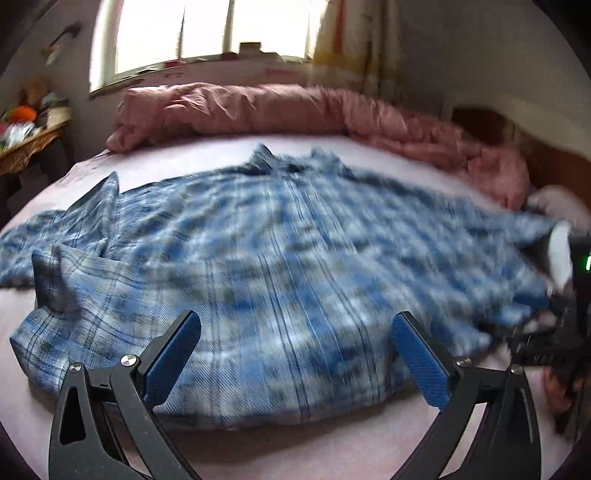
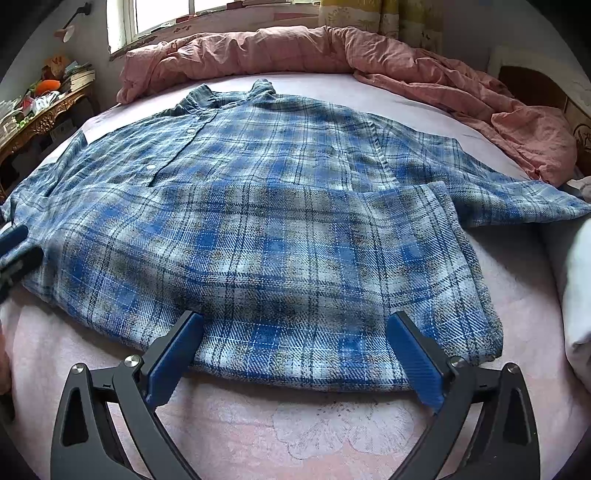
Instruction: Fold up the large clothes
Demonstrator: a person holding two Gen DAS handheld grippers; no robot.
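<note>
Blue-and-white plaid flannel shirt (image 2: 280, 206) lies spread on pink bedsheet (image 2: 295, 435), collar far. Right gripper (image 2: 295, 350) and left gripper (image 1: 295, 358) both spread wide, empty, near hem. Risk: pinching one layer only, so fold bunches.

Window (image 1: 207, 29) glare; left view motion-blurred; fisheye edges.

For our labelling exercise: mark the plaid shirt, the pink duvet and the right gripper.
plaid shirt (image 2: 280, 236), right wrist view, on its front panel.
pink duvet (image 2: 258, 51), right wrist view, on its bunched ridge.
right gripper (image 2: 295, 350), right wrist view, midway between fingertips.
</note>
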